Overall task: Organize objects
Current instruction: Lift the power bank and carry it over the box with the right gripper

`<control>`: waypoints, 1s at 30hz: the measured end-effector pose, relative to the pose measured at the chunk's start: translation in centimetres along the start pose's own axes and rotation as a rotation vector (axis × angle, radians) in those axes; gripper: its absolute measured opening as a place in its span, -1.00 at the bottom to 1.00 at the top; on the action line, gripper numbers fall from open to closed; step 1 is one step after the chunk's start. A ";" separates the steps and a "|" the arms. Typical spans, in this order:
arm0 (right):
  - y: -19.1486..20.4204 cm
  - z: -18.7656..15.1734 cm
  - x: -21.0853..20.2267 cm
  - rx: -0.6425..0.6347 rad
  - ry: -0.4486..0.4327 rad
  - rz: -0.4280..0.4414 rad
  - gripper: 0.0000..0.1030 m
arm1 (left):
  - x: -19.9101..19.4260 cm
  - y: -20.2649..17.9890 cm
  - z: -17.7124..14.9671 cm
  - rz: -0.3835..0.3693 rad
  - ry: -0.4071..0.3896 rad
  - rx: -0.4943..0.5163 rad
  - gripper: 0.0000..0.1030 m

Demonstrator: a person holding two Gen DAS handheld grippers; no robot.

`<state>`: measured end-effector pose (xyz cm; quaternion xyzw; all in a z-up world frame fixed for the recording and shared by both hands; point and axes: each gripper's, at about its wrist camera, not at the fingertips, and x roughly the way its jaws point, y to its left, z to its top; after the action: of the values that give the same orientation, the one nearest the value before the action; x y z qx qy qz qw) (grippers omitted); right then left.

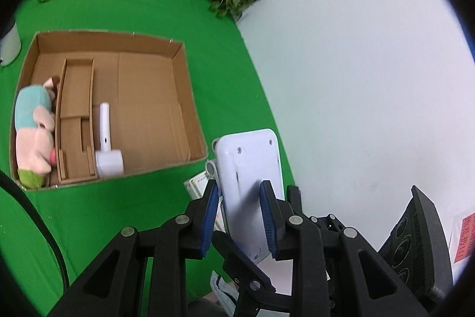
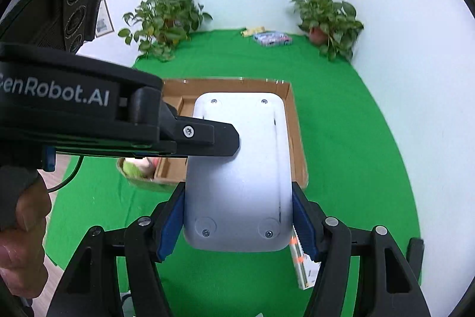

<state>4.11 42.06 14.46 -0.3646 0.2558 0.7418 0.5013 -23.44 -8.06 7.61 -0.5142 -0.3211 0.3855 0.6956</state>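
Note:
Both grippers hold one white flat plastic device (image 2: 237,174), its screwed underside facing the cameras. My right gripper (image 2: 237,222) is shut on its two long sides near the bottom end. My left gripper (image 1: 239,216) is shut on its edge from the side, and its black finger shows in the right wrist view (image 2: 207,135). The device (image 1: 249,168) hangs above the green cloth, just in front of the open cardboard box (image 1: 184,97). Inside the box lie a plush pig toy (image 1: 32,127) and a white handheld tool (image 1: 105,138).
Cardboard dividers (image 1: 75,121) stand in the box's left part. A white booklet (image 2: 302,263) lies on the green cloth (image 2: 350,156) under the device. Two potted plants (image 2: 326,17) and a small colourful packet (image 2: 271,38) sit at the back. White walls close the right side.

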 end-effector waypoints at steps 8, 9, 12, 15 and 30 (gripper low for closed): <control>0.5 2.8 -4.0 0.027 -0.023 -0.008 0.22 | -1.2 -0.7 2.0 0.001 0.013 0.030 -0.48; 0.3 3.6 -4.8 0.034 -0.022 -0.007 0.22 | -1.1 -0.7 2.4 0.002 0.016 0.031 -0.48; 0.2 5.1 -4.7 0.046 -0.016 -0.005 0.22 | -0.7 -0.2 3.6 -0.001 0.029 0.029 -0.48; 0.2 5.9 -3.0 0.055 0.007 -0.003 0.22 | 0.0 1.0 4.9 -0.005 0.043 0.009 -0.48; -1.2 6.3 13.1 0.081 0.189 0.023 0.22 | 8.8 9.9 9.0 -0.010 0.176 -0.099 -0.48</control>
<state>0.41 54.48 7.77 -0.4092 0.3359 0.6990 0.4807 -28.67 5.51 0.93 -0.5783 -0.2800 0.3190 0.6967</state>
